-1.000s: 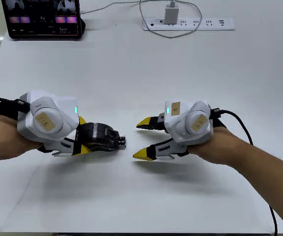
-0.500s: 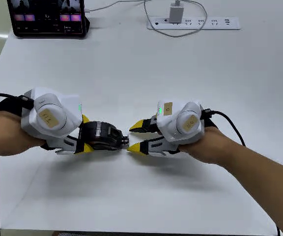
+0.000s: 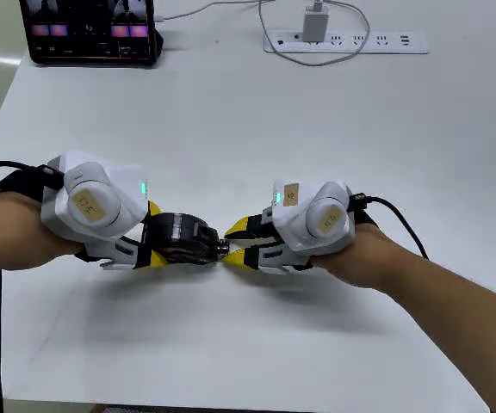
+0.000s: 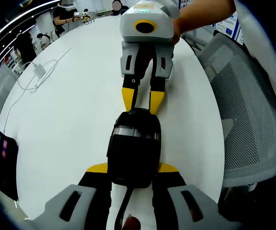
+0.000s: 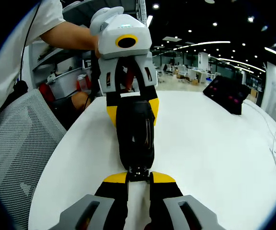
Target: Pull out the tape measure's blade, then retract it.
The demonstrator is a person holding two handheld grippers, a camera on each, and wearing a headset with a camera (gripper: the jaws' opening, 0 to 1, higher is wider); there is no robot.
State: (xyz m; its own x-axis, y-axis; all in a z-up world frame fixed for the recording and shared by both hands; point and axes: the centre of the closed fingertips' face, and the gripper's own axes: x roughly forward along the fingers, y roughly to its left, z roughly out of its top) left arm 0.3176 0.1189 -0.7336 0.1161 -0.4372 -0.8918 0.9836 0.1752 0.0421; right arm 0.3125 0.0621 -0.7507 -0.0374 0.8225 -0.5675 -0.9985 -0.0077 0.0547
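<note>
The tape measure lies on its side on the white table, near the front edge and between your two hands. Its black case is clamped across its rear half by the left gripper, whose yellow tips press against both flanks. The hook at the nose of the blade points at your right hand, and no blade is drawn out of the case yet. What has changed is on that side. A second ago the right gripper stood wide open and clear of the nose. Half a second ago it had come in close with its jaws narrowing. Now it is right at the case mouth, with its jaws drawn nearly together. In the right gripper view the small hook sits between the two yellow tips, and they look to be pinching it, though how firm the bite is cannot be judged. That puts you at the end of the grasp and the start of the pull. The left hold seems enough to anchor the case, so draw your right hand straight away along the blade's line. A slanted pull may slip off so small a tab.
</note>
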